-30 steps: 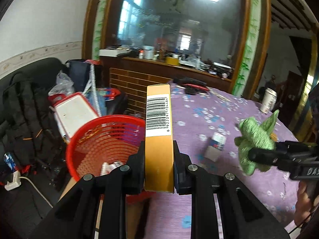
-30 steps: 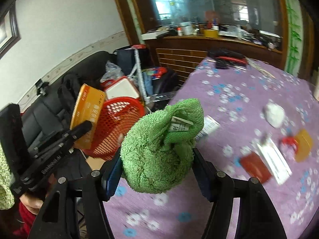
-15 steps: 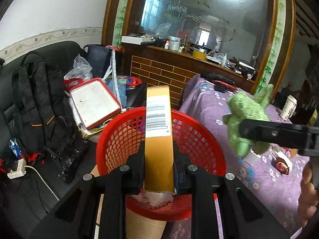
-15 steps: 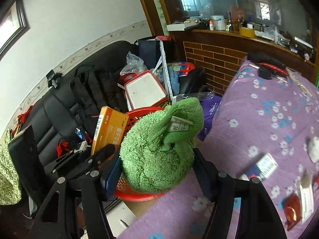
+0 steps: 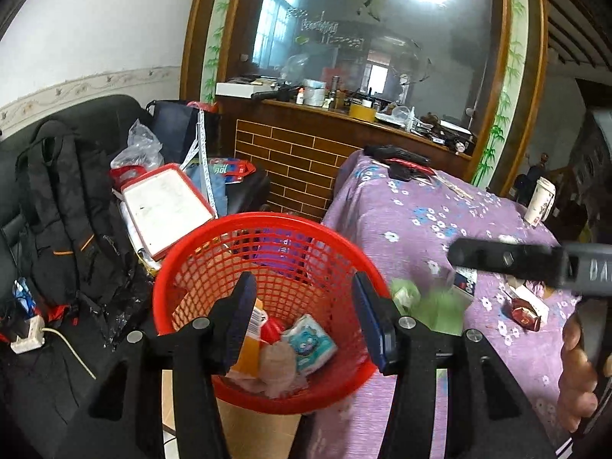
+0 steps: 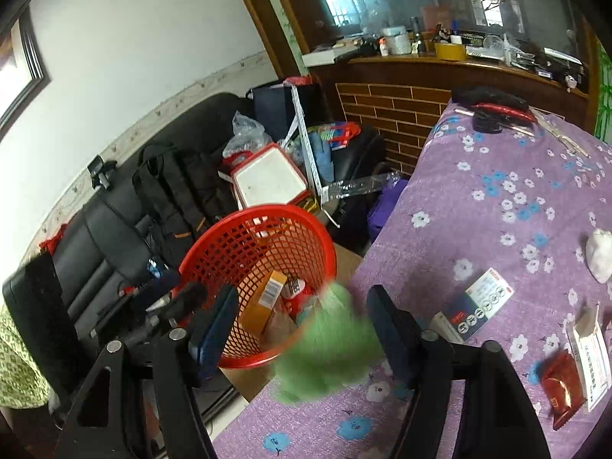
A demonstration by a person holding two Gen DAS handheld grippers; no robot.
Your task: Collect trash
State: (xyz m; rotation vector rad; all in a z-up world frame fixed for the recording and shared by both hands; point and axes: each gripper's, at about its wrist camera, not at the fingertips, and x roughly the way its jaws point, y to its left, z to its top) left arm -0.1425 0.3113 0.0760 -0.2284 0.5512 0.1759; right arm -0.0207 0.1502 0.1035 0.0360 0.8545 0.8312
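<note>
The red mesh basket [image 5: 267, 218] [image 6: 267, 210] stands on the floor beside the table. My left gripper [image 5: 304, 283] hangs over it with its jaws opening and nothing between them. The orange box [image 5: 248, 346] [image 6: 267, 298] lies inside the basket among other wrappers. My right gripper [image 6: 302, 294] is at the table's corner, its jaws wide and closing slightly. The green fluffy cloth [image 6: 329, 348] [image 5: 432, 306] is a blur below and between its fingers, loose and dropping at the basket's rim. One right finger [image 5: 505, 256] shows in the left wrist view.
The purple flowered table [image 6: 497, 191] carries a blue-white box [image 6: 474, 306], a red wrapper [image 6: 558, 390], a white tissue ball [image 6: 598, 252] and a paper cup [image 5: 539, 199]. A black sofa with a backpack [image 5: 57, 210] and a red-rimmed tray [image 5: 168, 210] lies behind the basket.
The left jaws have opened and the orange box has fallen into the basket. The green cloth has slipped out of the right gripper and is falling. Both grippers moved closer to the basket.
</note>
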